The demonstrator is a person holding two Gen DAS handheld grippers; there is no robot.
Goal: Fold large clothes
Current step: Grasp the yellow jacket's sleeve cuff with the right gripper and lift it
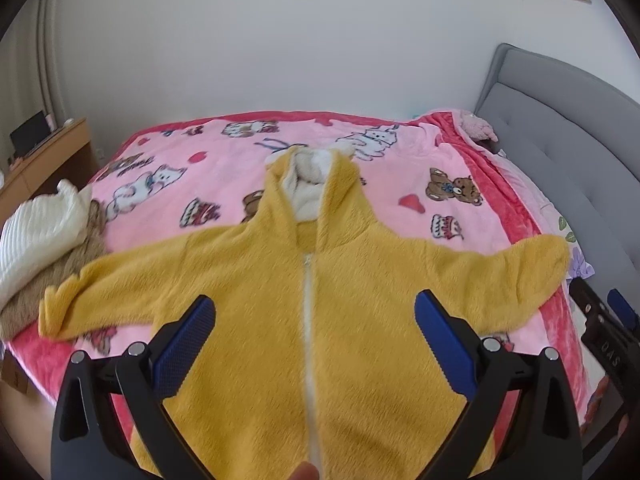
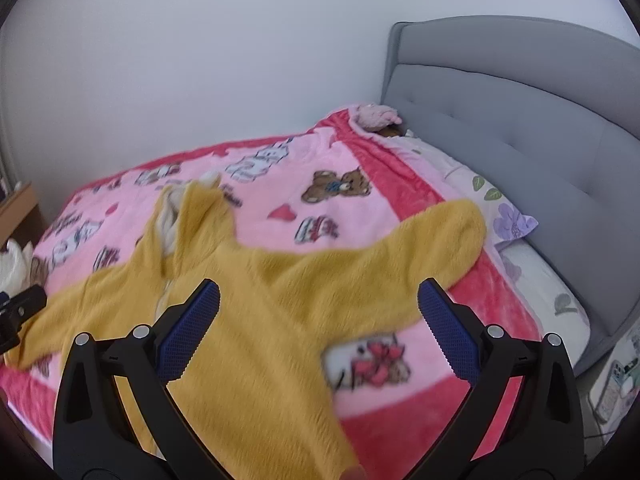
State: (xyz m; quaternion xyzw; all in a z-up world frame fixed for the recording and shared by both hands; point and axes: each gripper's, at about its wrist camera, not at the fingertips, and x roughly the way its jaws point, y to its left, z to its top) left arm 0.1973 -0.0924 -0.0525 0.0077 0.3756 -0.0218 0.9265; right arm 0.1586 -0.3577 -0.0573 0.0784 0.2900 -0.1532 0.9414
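A yellow fleece hooded jacket point(image 1: 360, 280) lies flat, front up, on the pink blanket point(image 1: 192, 184), sleeves spread to both sides and the white zipper point(image 1: 309, 320) shut. It also shows in the right wrist view point(image 2: 280, 300). My left gripper point(image 1: 314, 316) is open and empty above the jacket's chest. My right gripper point(image 2: 318, 304) is open and empty above the jacket's right side, near the right sleeve point(image 2: 440, 236). The right gripper also shows at the right edge of the left wrist view point(image 1: 604, 332).
A white knit and a brown garment point(image 1: 36, 248) lie piled at the bed's left edge. A grey padded headboard point(image 2: 520, 120) stands on the right, with flowered pillows point(image 2: 516, 224) below it. A wooden desk point(image 1: 44, 160) stands at far left. A plush toy point(image 2: 376, 116) sits at the bed's far corner.
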